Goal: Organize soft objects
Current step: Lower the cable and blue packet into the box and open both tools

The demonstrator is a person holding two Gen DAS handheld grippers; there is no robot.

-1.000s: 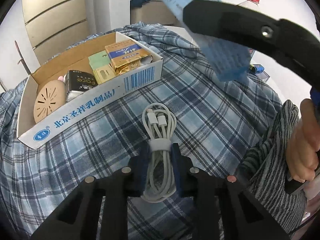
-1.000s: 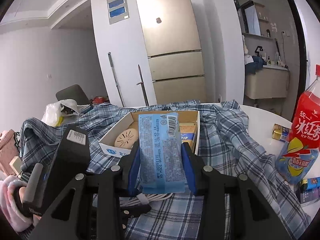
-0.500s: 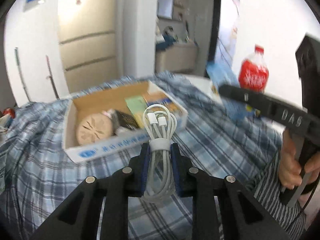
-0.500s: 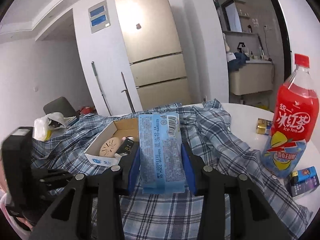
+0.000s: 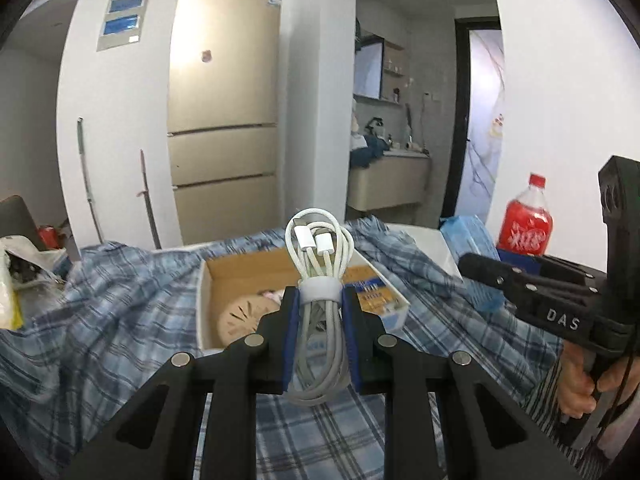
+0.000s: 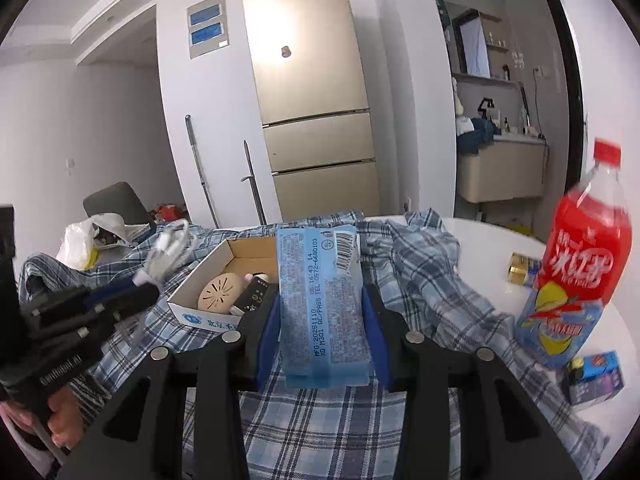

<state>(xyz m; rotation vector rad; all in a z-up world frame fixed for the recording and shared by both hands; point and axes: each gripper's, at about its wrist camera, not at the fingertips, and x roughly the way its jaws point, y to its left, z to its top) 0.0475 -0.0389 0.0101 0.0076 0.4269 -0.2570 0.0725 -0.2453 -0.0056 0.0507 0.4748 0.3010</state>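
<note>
I read the left gripper (image 5: 319, 312) as clamped on a coiled white cable (image 5: 319, 280): smooth round cord looped into a long oval, cinched by a white band, two flat plugs at the top. The blue pads (image 5: 290, 336) press its sides, and the bundle hangs in the air above the cloth. The right gripper (image 6: 323, 320) is closed on a pale blue tissue pack (image 6: 322, 304), a soft rectangular plastic wrap with printed text and a barcode, held upright between its blue pads (image 6: 269, 332).

Below both I see a blue-and-white plaid cloth (image 6: 344, 432), rumpled into folds across the table. Further out, an open cardboard box (image 6: 212, 280) sits on it, white outside and brown inside, holding a round tan perforated disc (image 6: 219, 293) and small packets.

To the right, on bare white tabletop (image 6: 492, 240), stands a red plastic tea bottle (image 6: 576, 272), near a small blue carton (image 6: 596, 376). Against the far wall stands a matte gold fridge (image 6: 316, 96).
</note>
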